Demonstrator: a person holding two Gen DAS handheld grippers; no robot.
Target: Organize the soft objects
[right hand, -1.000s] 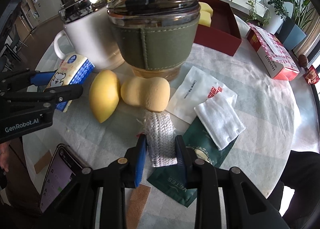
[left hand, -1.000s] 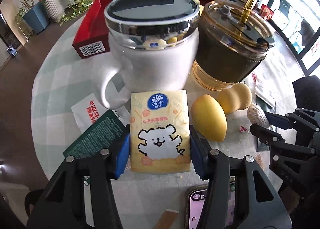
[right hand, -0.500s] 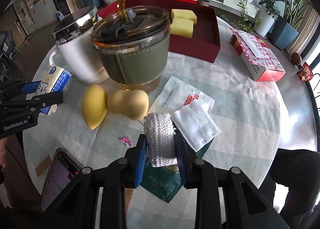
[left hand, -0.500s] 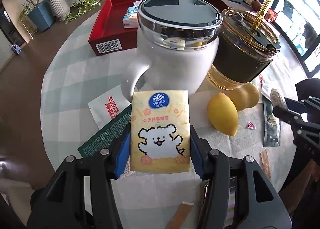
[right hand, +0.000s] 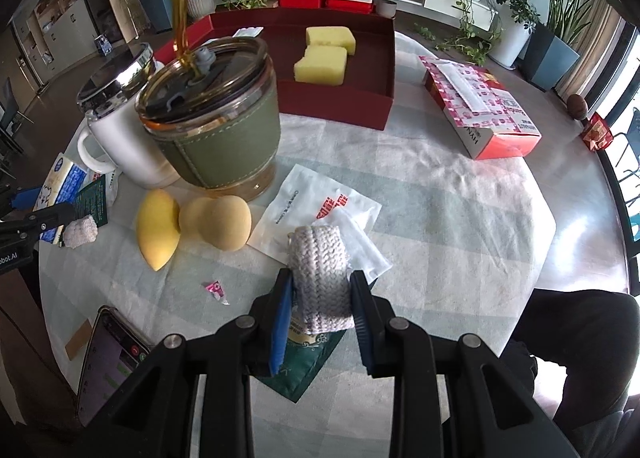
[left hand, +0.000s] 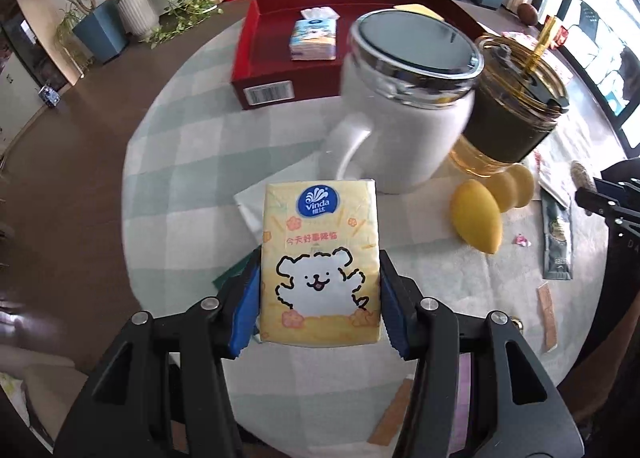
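My left gripper [left hand: 318,290] is shut on a yellow Vinda tissue pack [left hand: 319,262] with a white dog on it, held above the round table. My right gripper [right hand: 320,290] is shut on a grey knitted roll [right hand: 322,278], lifted over the packets. The red tray [right hand: 378,113] at the back holds two yellow sponges [right hand: 322,63] and, in the left wrist view, a blue tissue pack [left hand: 314,37]. A yellow teardrop sponge [right hand: 156,227] and a tan gourd-shaped sponge [right hand: 220,221] lie on the table.
A white lidded mug [left hand: 404,113] and a green-sleeved tumbler with straw [right hand: 216,117] stand between me and the tray. White packets [right hand: 316,203], a green sachet [left hand: 558,246], a phone [right hand: 110,362] and a pink-red box [right hand: 480,109] lie around.
Both grippers have risen and pulled back with their loads. The tray's inside and the blue tissue pack now show over the mug.
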